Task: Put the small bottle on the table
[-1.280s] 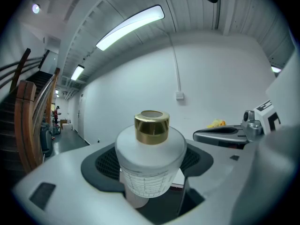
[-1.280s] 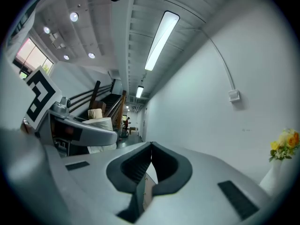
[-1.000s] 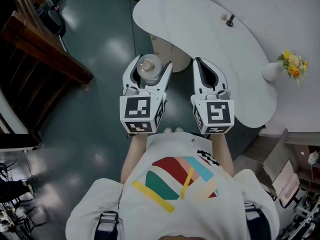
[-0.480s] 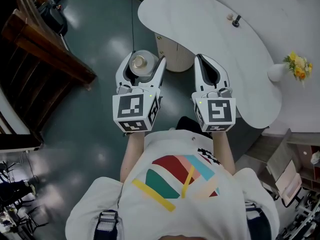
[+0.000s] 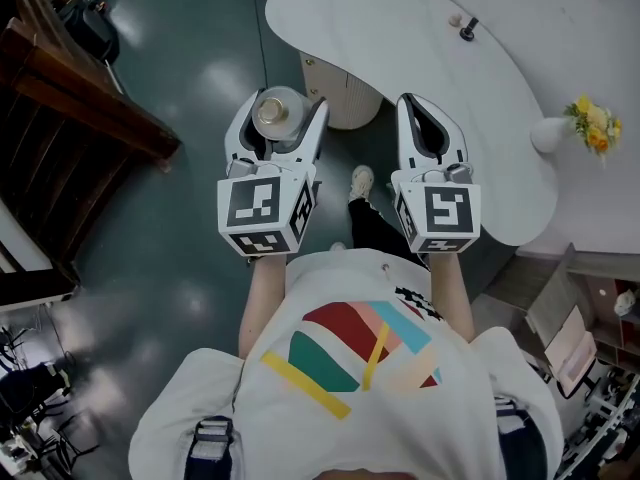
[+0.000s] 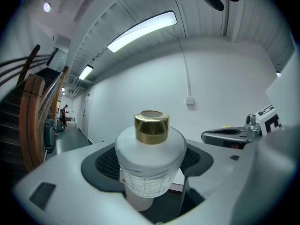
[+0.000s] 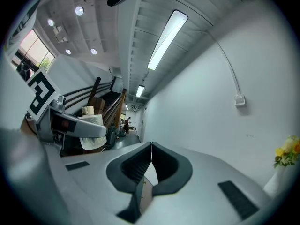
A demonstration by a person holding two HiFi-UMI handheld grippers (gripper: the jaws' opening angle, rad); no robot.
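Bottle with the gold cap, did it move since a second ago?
Yes. The small bottle, held in the left gripper, has shifted slightly left, away from the table's pedestal.

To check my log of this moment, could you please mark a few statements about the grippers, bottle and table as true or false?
The left gripper is shut on the small bottle. True.
The small bottle already stands on the table. False: it is held in the air, short of the table.
The right gripper is open. False: its jaws are together, with nothing between.
A vase of yellow flowers stands on the table. True.
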